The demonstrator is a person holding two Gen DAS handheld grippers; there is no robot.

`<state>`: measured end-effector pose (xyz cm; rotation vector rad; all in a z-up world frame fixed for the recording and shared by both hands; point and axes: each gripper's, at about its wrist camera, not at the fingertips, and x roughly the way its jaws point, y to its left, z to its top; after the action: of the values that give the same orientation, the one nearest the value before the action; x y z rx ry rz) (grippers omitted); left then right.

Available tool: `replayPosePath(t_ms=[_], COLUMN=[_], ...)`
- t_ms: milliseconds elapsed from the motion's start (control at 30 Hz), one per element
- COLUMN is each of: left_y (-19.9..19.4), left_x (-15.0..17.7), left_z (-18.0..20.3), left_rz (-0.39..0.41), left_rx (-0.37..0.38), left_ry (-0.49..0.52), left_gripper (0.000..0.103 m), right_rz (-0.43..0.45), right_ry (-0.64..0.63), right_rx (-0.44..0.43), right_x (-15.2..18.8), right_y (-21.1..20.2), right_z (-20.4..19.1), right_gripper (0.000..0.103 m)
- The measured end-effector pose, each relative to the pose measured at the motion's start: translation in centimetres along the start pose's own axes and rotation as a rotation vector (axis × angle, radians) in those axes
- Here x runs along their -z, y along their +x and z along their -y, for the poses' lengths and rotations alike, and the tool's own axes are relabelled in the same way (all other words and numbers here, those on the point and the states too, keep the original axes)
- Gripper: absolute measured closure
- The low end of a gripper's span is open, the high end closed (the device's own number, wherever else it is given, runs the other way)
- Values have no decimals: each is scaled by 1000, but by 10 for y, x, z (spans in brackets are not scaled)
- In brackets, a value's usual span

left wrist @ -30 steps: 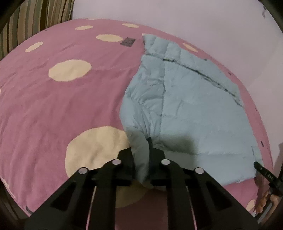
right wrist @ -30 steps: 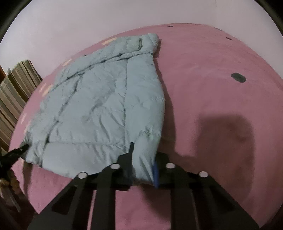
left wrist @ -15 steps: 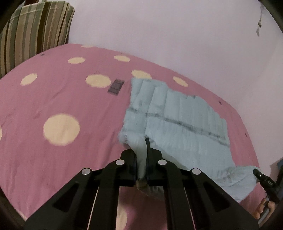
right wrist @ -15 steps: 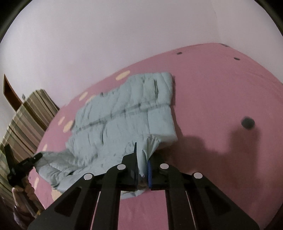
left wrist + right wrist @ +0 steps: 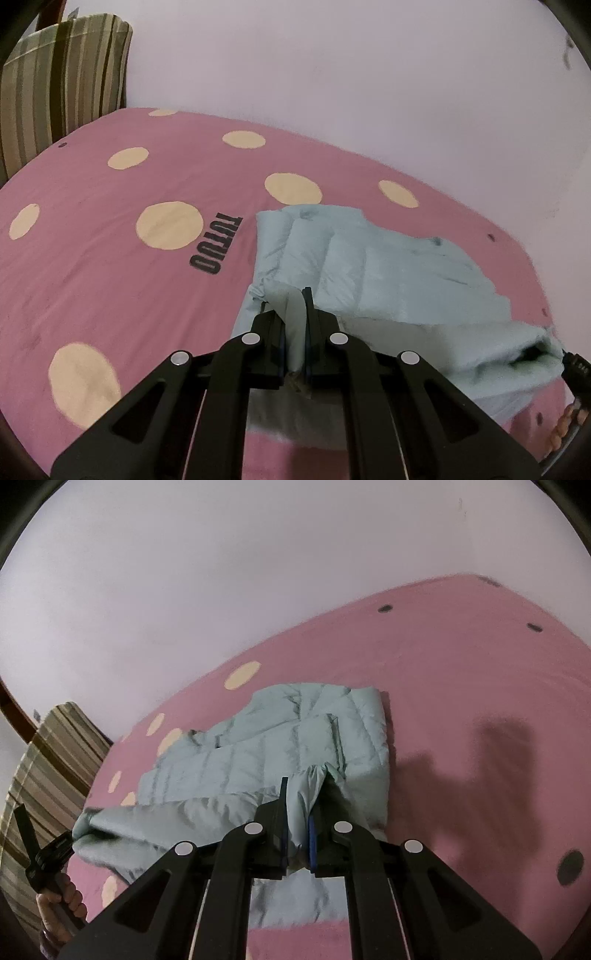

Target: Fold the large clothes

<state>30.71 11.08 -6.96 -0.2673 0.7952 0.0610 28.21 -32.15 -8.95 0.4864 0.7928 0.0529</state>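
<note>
Gripping one hem corner each, the left hand-held gripper (image 5: 295, 325) and right hand-held gripper (image 5: 297, 812) hold the pale-blue jacket (image 5: 369, 266) lifted over the pink bed (image 5: 92, 258); bare bedspread lies open on both sides.

Quilted jacket (image 5: 388, 273): soft cloth, faint sheen. Bed cover (image 5: 92, 277): matt woven cloth, printed dots. Hand-held gripper (image 5: 295, 325): matt black plastic, bright metal rivets.

Jacket (image 5: 373, 266) on bedspread (image 5: 110, 280)
</note>
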Motion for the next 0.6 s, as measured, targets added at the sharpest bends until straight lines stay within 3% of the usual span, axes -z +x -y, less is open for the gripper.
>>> replayPosePath(t_ms=[333, 500, 567, 600], left_y=[105, 112, 107, 105], left_x=[9, 12, 10, 9], left_z=[-4, 1, 1, 1], left_rz=[-118, -106, -98, -92], left_rx=[-64, -79, -69, -62], left_ry=[23, 60, 57, 57], left_gripper=[96, 95, 91, 84], right_rz=[-127, -130, -119, -113], right_ry=[22, 20, 14, 9], right_rx=[64, 65, 66, 66], right_x=[-4, -1, -4, -5], right_y=[95, 104, 100, 96], right_z=[25, 28, 26, 26], right_gripper=[96, 96, 94, 94])
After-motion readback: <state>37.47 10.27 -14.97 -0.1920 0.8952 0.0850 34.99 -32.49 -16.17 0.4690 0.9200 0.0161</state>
